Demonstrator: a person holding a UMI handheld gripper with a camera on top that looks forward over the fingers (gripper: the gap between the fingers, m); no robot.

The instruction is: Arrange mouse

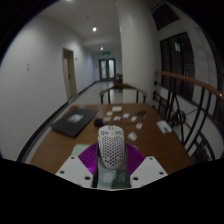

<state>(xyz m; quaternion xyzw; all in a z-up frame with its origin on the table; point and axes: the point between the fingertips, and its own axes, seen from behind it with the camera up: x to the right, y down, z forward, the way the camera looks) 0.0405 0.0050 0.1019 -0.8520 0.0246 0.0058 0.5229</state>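
The mouse is one of those lightweight honeycomb-shell types, white or very pale, with the whole back covered in small perforated holes. It's pointing away from the camera, nose toward the far end of the table, so the rounded rear hump faces the lens. It sits right between the gripper fingers, with the purple pads showing on either side of it. I can't tell whether the pads are pressing on the shell. Whether its underside is on the tabletop is hidden too. No cable that I can make out.
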